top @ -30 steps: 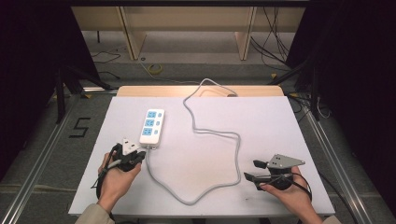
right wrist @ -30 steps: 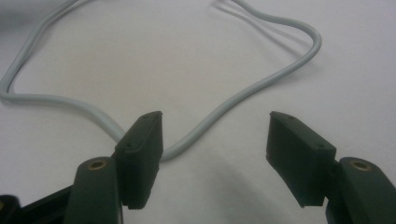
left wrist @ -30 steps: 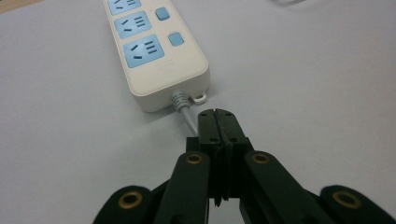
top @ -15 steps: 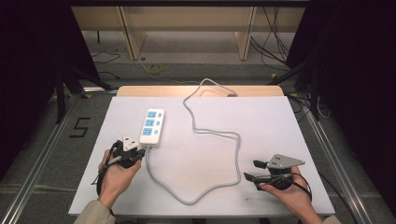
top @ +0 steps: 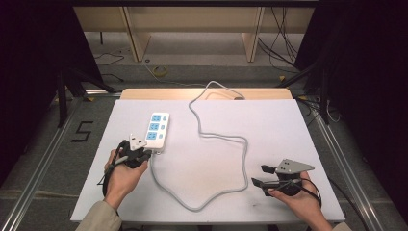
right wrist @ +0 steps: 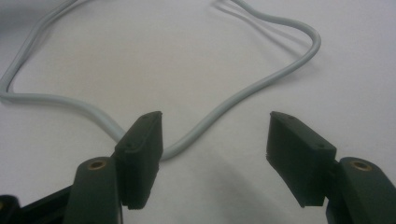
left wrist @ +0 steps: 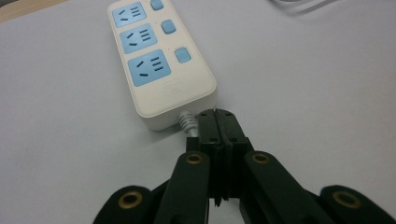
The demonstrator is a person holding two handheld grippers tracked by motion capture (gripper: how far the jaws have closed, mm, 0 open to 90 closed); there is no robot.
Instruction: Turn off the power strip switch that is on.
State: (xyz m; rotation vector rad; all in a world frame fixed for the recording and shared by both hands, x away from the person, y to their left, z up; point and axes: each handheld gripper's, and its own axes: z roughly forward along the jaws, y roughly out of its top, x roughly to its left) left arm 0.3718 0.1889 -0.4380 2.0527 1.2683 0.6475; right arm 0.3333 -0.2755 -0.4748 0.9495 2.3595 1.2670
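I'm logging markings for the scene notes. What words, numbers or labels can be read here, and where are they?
"5": black figure on the grey floor, left of the table, in the high view.
Faint embossed mark on the power strip, below its nearest socket: too small and faint to read.
Nothing else legible; the sockets and their buttons carry no readable text.

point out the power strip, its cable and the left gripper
power strip (top: pixel 157 131), high view, middle socket
cable (top: pixel 244 159), high view, bend right of centre
left gripper (left wrist: pixel 218 122), left gripper view, tips of the shut fingers
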